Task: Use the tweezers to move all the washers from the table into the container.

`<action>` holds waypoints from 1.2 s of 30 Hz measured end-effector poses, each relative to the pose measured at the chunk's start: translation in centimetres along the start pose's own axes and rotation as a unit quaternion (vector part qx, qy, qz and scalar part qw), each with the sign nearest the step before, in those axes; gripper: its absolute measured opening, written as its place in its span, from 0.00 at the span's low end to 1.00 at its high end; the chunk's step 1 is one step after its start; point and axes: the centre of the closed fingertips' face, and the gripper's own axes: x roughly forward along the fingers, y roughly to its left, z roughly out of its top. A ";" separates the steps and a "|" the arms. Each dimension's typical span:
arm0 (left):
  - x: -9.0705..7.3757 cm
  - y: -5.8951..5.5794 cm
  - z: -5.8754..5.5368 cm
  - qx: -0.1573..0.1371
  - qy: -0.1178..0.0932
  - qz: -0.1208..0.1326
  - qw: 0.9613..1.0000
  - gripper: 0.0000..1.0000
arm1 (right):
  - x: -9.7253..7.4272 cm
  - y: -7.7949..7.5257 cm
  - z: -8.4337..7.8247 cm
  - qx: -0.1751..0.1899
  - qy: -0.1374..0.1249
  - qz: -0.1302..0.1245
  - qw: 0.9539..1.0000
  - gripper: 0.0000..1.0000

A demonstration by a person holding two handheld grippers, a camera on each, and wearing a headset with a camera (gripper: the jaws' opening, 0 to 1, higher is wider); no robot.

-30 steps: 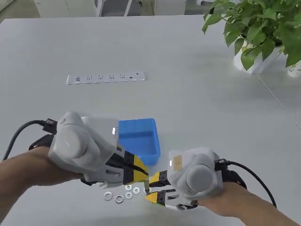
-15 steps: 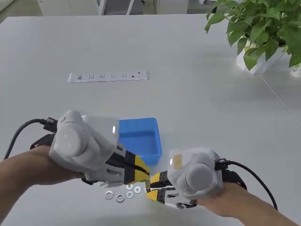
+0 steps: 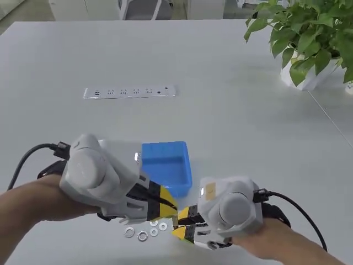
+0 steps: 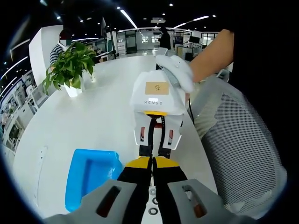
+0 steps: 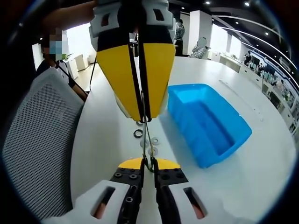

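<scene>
Several small metal washers (image 3: pixel 142 236) lie on the white table near its front edge, just in front of the blue container (image 3: pixel 168 165). My left gripper (image 3: pixel 170 207) and right gripper (image 3: pixel 179 223) meet tip to tip right above the washers. Thin metal tweezers (image 5: pixel 145 140) run from between the left gripper's yellow jaws down into my right gripper (image 5: pixel 148 164). Both pairs of jaws look shut on the tweezers. In the left gripper view my left gripper (image 4: pixel 152 162) faces the right gripper's jaws head-on, with washers (image 4: pixel 153 211) below and the container (image 4: pixel 93 179) to the left. The container (image 5: pixel 210 121) looks empty.
A white power strip (image 3: pixel 129 92) lies further back on the table (image 3: pixel 231 110). A potted green plant (image 3: pixel 309 38) stands at the far right corner. A mesh office chair (image 4: pixel 233 154) stands by the table's near edge, and people are in the background.
The head camera has shifted a little, so everything sits slightly lower in the picture. The two grippers stay tip to tip over the washers; nothing else has visibly moved.
</scene>
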 end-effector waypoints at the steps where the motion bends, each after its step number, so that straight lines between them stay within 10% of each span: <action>1: 0.0 0.0 0.0 0.000 0.000 0.000 1.000 0.05 | 0.0 0.0 0.0 0.002 0.000 0.000 1.000 0.09; 36: -1.2 0.9 2.0 0.000 -0.029 0.033 0.999 0.14 | -2.1 -0.5 1.4 0.015 -0.016 -0.014 1.000 0.07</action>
